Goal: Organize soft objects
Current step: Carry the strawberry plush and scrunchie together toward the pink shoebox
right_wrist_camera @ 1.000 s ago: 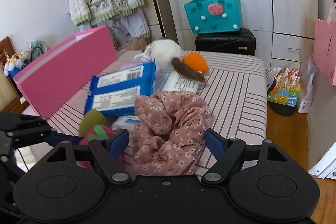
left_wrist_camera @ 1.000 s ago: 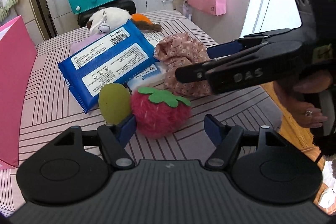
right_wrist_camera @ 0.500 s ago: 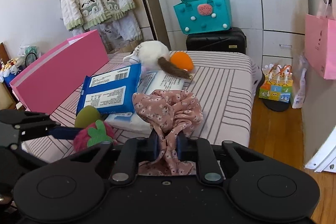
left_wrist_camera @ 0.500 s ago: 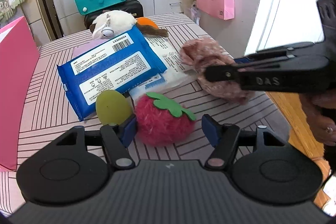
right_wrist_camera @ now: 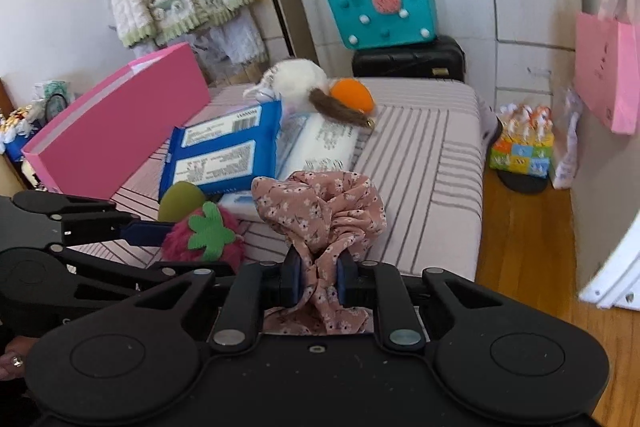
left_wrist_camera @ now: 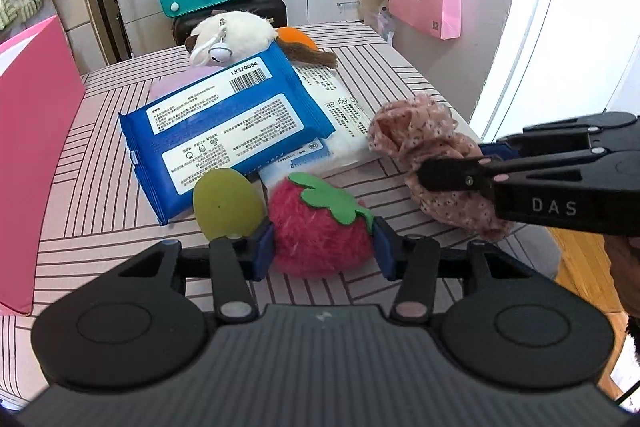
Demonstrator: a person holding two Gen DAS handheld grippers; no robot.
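A fuzzy red strawberry plush (left_wrist_camera: 316, 239) lies on the striped table (left_wrist_camera: 100, 219). My left gripper (left_wrist_camera: 323, 247) is around it with its jaws closing, and both blue pads touch its sides. Beside it sits a green egg-shaped soft toy (left_wrist_camera: 226, 205). My right gripper (right_wrist_camera: 314, 275) is shut on a pink floral scrunchie (right_wrist_camera: 320, 207), which bunches up above the pads. In the left wrist view that scrunchie (left_wrist_camera: 420, 131) hangs at the right, near the table's edge.
A blue wipes pack (left_wrist_camera: 224, 131) leans on a white pack (left_wrist_camera: 340, 107). Behind them are a white plush with a bell (left_wrist_camera: 232, 35) and an orange plush (left_wrist_camera: 294, 37). A pink box (left_wrist_camera: 32, 147) stands at the left. The table's right edge drops to a wooden floor (right_wrist_camera: 520, 227).
My right gripper has shut on the floral scrunchie and drawn it away from the packs toward the table's edge. My left jaws have narrowed until the pads meet the strawberry plush.
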